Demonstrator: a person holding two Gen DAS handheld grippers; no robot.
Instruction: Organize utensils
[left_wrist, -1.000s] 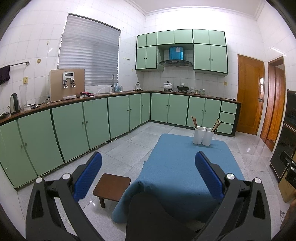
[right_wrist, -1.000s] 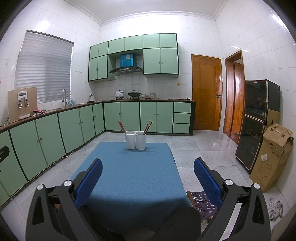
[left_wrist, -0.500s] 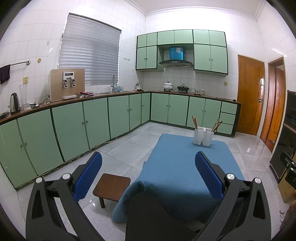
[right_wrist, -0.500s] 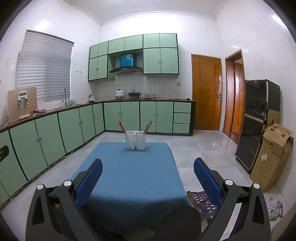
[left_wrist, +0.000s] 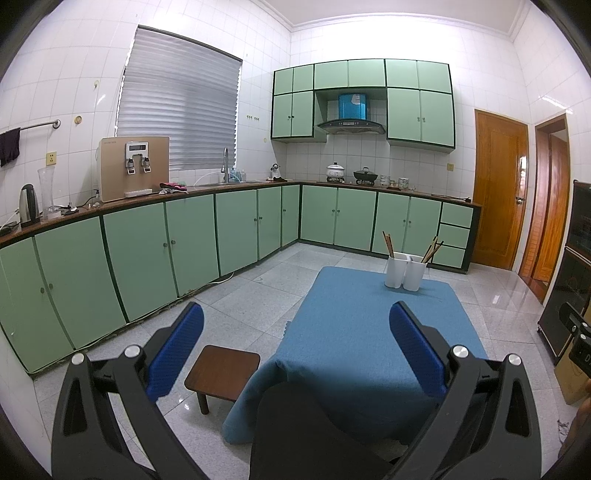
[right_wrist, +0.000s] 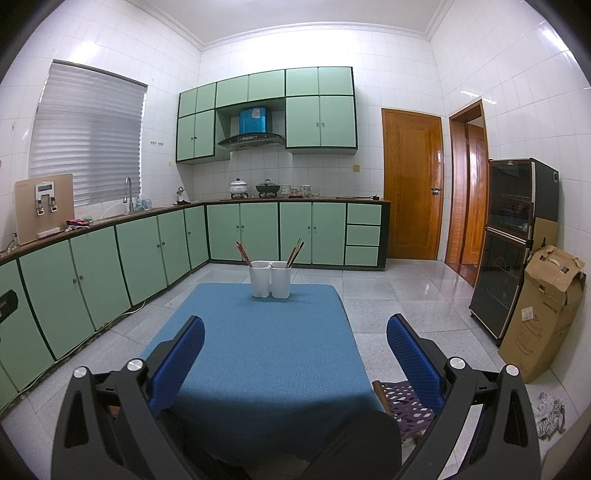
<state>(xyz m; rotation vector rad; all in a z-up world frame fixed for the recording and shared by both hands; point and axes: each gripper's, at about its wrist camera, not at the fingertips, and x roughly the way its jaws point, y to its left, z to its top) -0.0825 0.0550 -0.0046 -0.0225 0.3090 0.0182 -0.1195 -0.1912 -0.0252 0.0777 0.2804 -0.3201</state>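
Observation:
Two white utensil holders stand side by side at the far end of the blue-clothed table (right_wrist: 266, 343). The left holder (right_wrist: 259, 278) has reddish chopsticks (right_wrist: 243, 253); the right holder (right_wrist: 281, 279) has brown chopsticks (right_wrist: 295, 252). Both holders also show in the left wrist view (left_wrist: 405, 271). My left gripper (left_wrist: 295, 317) is open and empty, near the table's near-left corner. My right gripper (right_wrist: 294, 323) is open and empty over the table's near edge, far from the holders.
A small wooden stool (left_wrist: 222, 373) stands left of the table (left_wrist: 365, 343). A woven stool (right_wrist: 404, 410) is at its right. Green cabinets (right_wrist: 110, 258) line the left and back walls. A cardboard box (right_wrist: 543, 314) and dark cabinet (right_wrist: 513, 243) stand at right.

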